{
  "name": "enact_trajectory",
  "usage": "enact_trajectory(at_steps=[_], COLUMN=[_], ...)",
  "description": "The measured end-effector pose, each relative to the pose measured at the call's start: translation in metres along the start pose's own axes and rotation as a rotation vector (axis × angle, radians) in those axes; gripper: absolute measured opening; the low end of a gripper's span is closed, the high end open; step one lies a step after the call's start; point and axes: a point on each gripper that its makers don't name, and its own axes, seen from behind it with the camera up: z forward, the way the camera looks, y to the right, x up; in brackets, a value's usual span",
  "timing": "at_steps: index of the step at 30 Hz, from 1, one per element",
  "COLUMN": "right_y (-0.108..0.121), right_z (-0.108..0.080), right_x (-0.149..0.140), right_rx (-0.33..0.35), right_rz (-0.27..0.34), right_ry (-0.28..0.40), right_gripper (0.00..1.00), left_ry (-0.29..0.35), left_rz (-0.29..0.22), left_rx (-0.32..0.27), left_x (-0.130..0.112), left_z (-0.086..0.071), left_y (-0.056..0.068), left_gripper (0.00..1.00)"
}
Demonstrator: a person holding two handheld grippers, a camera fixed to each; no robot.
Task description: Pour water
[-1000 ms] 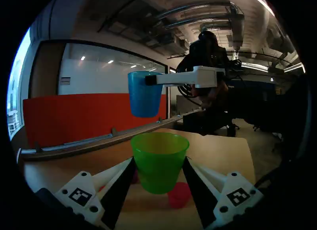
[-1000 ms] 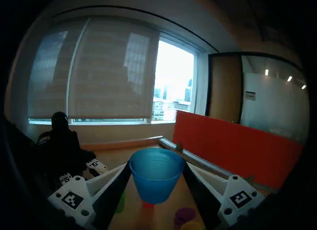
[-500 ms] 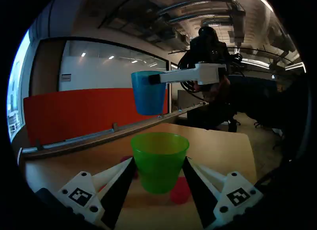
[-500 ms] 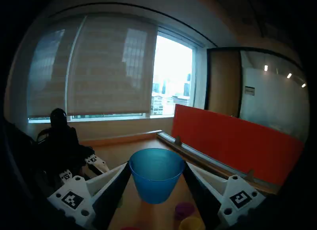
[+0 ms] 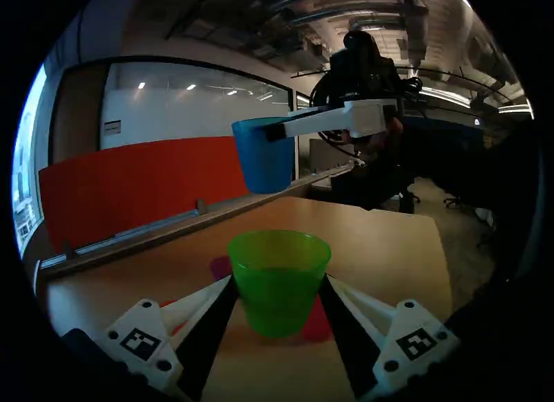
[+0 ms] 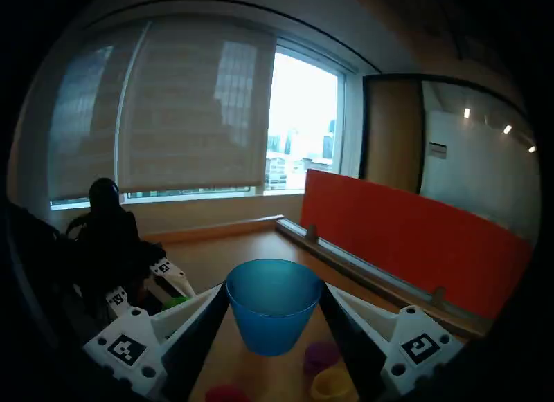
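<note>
Grips 2 likely light, stiff, slippery cups by the sides: green cup [image 5: 279,263] in left gripper [image 5: 279,288], blue cup [image 6: 273,319] in right gripper [image 6: 275,298].

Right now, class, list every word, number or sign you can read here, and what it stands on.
None can be read.
Notice on the glass wall: too small and blurred.
Square markers on the left claw: patterns, no letters.
</note>
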Motion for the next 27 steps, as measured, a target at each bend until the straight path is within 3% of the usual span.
enact_trajectory(at_steps=[27], right_y=[0.029], right_z=[-0.015], right_x=[-0.078], right_rx=[-0.032], right_rz=[0.010], right_ry=[-0.110], right_gripper=[0.94], left_ry=[-0.146], left_rz=[0.019], left_rx=[-0.009], left_x=[-0.050], left_z=[0.016], left_y=[0.000], left_gripper=[0.81])
